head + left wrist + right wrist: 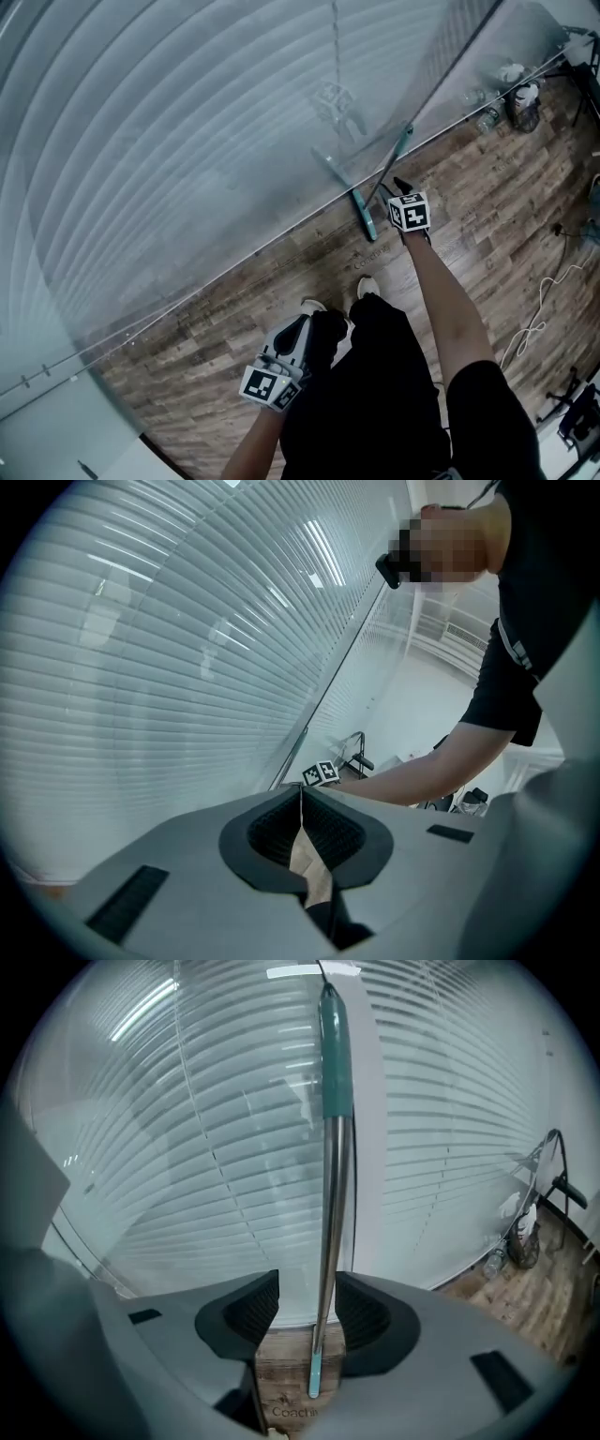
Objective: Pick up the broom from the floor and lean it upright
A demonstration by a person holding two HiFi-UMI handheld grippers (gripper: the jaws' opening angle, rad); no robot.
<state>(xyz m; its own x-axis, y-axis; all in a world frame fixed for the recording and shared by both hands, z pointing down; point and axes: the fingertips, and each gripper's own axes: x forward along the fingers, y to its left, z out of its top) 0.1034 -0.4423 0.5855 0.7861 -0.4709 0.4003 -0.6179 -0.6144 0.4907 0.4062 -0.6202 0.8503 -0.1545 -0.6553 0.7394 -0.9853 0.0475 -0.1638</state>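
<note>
The broom [330, 1194] leans upright on the window [187, 1147], between the right tool's [307, 1290] parted jaws; the left tool [301, 803] is closed.

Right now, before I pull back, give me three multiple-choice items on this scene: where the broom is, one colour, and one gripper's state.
1. Where is the teal-and-silver metal broom?
A. Flat on the floor
B. Leaning upright against the glass wall with blinds
C. In the left gripper

2. What colour is the broom's top grip?
A. Red
B. Yellow
C. Teal

3. How is the right gripper?
A. Open
B. Shut on the broom
C. Shut, empty

Answers:
1. B: the teal-and-silver metal broom stands on end against the glass wall with blinds.
2. C: the top grip is teal above the silver shaft.
3. A: the right gripper has its jaws apart, with a gap either side of the shaft.
</note>
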